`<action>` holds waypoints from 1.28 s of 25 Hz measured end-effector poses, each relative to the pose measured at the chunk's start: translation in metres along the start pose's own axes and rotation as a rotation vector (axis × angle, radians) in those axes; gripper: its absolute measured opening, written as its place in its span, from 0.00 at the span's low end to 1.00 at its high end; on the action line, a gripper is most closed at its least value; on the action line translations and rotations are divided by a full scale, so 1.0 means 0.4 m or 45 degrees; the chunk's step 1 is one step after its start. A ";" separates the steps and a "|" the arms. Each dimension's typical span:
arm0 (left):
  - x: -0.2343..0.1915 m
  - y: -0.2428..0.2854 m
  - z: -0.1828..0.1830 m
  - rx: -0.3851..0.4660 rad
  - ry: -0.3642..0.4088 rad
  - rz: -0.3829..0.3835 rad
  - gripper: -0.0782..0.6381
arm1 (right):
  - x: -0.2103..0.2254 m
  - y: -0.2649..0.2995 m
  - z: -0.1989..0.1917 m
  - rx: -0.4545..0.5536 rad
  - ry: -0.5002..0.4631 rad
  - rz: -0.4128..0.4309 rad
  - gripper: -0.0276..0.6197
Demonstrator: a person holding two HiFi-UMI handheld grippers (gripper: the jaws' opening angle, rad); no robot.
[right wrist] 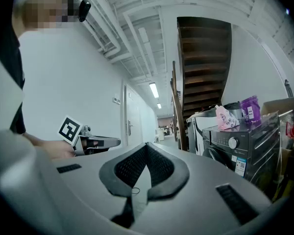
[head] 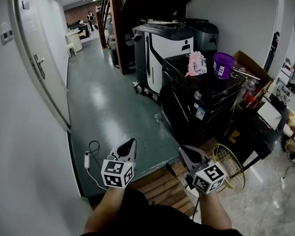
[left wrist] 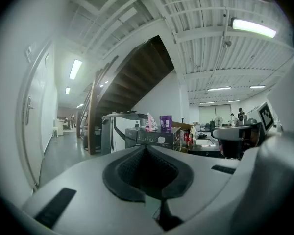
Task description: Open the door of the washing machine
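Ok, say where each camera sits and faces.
Head view: on the head, down at the washer; forearms, left gripper and right gripper show.
Left gripper view: on the left gripper, along its shut jaws toward the washer; right gripper at right.
Right gripper view: on the right gripper, past shut jaws down the corridor, washer right; left gripper left.
Shared: all show the pink bag on the washer.

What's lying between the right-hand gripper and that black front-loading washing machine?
Nothing. In the head view, only bare grey-green floor separates the shut right gripper from the black front-loading washing machine.
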State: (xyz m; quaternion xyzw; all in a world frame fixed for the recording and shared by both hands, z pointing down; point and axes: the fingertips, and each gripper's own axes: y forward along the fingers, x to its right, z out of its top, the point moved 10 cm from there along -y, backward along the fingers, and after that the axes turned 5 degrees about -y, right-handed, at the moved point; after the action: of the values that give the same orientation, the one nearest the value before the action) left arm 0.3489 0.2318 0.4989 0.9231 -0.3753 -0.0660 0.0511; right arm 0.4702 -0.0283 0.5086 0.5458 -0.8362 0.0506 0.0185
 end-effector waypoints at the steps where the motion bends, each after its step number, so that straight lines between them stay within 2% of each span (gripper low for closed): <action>1: 0.001 -0.001 -0.002 -0.002 0.005 -0.003 0.14 | 0.002 -0.001 -0.003 -0.001 -0.006 -0.003 0.06; 9: 0.012 -0.024 -0.017 -0.035 0.013 -0.004 0.14 | -0.008 -0.016 -0.026 -0.015 -0.001 -0.014 0.07; 19: 0.032 -0.021 -0.027 -0.044 0.012 -0.058 0.14 | -0.009 -0.047 -0.044 -0.023 0.033 -0.056 0.07; 26: 0.026 -0.020 -0.021 -0.024 0.032 -0.084 0.15 | -0.005 -0.046 -0.045 -0.069 0.000 -0.132 0.07; 27: 0.024 -0.019 -0.020 -0.020 0.028 -0.083 0.17 | -0.005 -0.046 -0.042 -0.077 -0.008 -0.141 0.07; 29: 0.018 -0.015 -0.019 -0.018 0.011 -0.083 0.33 | -0.007 -0.044 -0.032 -0.078 -0.001 -0.144 0.09; 30: 0.014 -0.013 -0.018 -0.018 0.004 -0.082 0.37 | -0.009 -0.043 -0.027 -0.078 0.001 -0.142 0.12; 32: 0.010 -0.009 -0.018 -0.013 0.000 -0.081 0.39 | -0.008 -0.045 -0.020 -0.098 -0.017 -0.140 0.17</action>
State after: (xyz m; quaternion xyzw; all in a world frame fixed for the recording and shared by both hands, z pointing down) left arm 0.3555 0.2319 0.5052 0.9343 -0.3454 -0.0697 0.0537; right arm 0.4877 -0.0318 0.5173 0.5899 -0.8065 0.0138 0.0368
